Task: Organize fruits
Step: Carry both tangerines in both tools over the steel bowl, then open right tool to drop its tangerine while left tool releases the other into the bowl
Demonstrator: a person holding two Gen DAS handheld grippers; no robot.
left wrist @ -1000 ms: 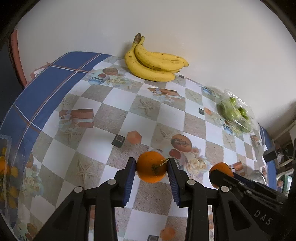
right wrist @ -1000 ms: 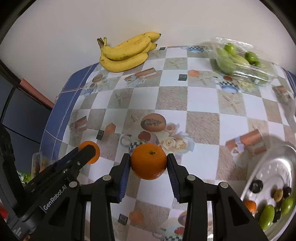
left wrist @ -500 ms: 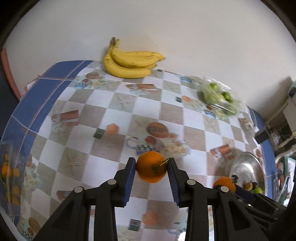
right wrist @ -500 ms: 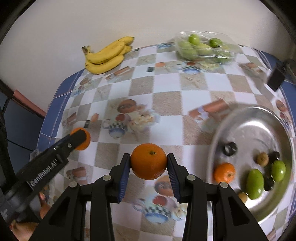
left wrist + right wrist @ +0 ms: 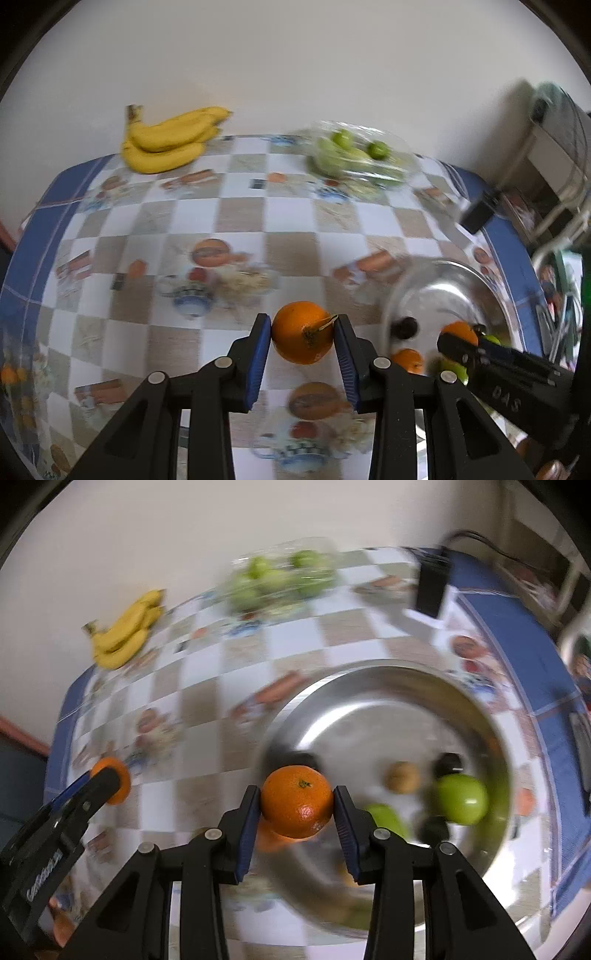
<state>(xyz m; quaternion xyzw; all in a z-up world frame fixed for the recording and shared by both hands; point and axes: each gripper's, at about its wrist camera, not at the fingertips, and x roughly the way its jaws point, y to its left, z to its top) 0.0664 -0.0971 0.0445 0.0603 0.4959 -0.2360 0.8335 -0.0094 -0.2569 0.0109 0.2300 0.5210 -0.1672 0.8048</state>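
My left gripper (image 5: 302, 341) is shut on an orange with a stem (image 5: 302, 336), held above the checked tablecloth just left of the steel plate (image 5: 436, 280). My right gripper (image 5: 297, 808) is shut on a second orange (image 5: 296, 800), hanging over the near left rim of that plate (image 5: 369, 686). Inside the plate lie green fruits (image 5: 461, 799), a small brown fruit (image 5: 402, 781), dark fruits and another orange (image 5: 407, 360). The left gripper with its orange (image 5: 110, 784) shows at the left of the right wrist view; the right gripper (image 5: 458, 341) shows at the lower right of the left wrist view.
A bunch of bananas (image 5: 168, 142) lies by the wall at the back left. A clear bag of green fruits (image 5: 354, 157) sits at the back middle. A black box (image 5: 430, 587) stands near the table's far right corner. Shelving and clutter (image 5: 554, 155) stand beyond the right edge.
Both grippers have carried their oranges to the right across the table, toward the steel plate. The right one now hangs over the plate's rim. Neither grip has altered.
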